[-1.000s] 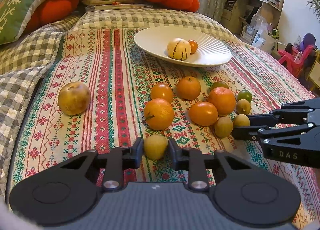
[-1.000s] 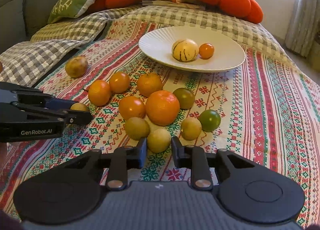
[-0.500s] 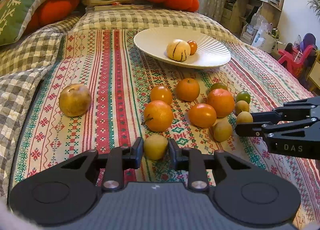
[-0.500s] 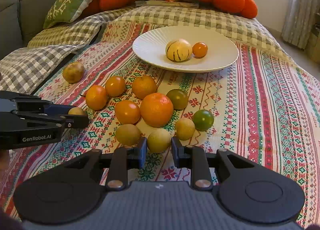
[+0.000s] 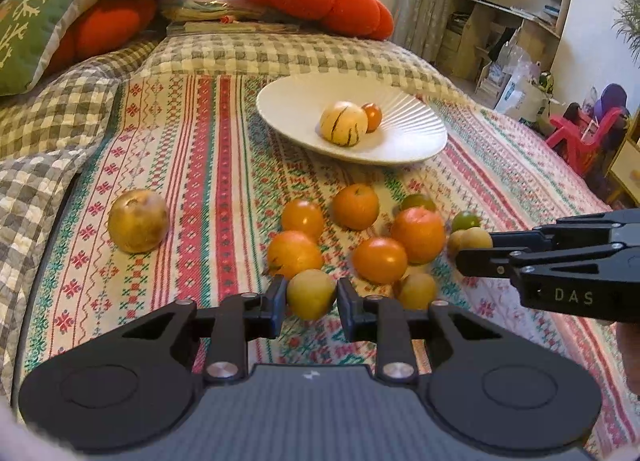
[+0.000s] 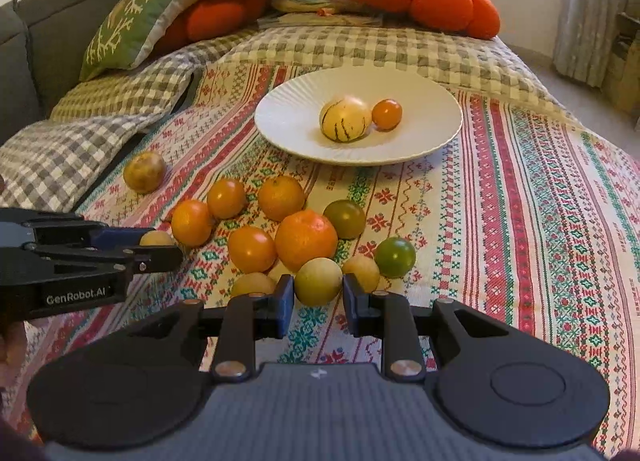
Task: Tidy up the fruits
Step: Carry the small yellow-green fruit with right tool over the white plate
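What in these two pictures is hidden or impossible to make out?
- Left wrist view: the small orange fruit on the white ribbed plate is half hidden behind the striped yellow fruit.
- Right wrist view: the left gripper covers most of its small yellow fruit.

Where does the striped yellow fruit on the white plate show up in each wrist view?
Left wrist: striped yellow fruit sits above centre, on the white plate.
Right wrist: same fruit above centre, mid-plate.
Shared landmark: the small orange fruit touching its right side.
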{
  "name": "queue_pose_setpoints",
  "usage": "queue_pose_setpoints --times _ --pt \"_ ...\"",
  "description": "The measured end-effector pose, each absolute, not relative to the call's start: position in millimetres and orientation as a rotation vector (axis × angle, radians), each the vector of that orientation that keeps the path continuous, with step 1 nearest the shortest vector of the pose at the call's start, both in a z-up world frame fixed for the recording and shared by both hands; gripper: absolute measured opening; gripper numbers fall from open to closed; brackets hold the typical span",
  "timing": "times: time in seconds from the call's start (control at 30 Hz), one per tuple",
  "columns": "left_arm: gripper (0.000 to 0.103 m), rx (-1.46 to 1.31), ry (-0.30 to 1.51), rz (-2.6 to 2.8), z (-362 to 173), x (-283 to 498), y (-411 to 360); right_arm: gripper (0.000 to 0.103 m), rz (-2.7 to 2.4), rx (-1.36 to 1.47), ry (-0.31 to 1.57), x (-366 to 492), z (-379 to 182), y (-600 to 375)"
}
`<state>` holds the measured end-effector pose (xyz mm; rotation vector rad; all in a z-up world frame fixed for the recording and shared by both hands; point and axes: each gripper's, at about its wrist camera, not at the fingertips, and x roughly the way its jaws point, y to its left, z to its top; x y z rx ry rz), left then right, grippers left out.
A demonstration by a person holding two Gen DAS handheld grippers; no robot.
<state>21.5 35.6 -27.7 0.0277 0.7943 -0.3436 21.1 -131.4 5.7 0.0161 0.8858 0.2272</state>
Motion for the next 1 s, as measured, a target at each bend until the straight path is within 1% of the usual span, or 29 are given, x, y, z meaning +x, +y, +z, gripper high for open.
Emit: queue_pose_setpoints --times 0.43,0.8,1.0 --pt "0.017 -0.038 0.768 -0.342 -11 33 18 0.023 0.196 0.072 0.842 33 24 -150" --pt "0.017 -0.023 0.705 -0.348 0 62 4 0.023 0.201 0.051 0.806 54 29 -158" --pt "0.017 -0.019 0.686 -0.347 4 93 -2 0.023 0.203 0.065 0.776 70 33 -168"
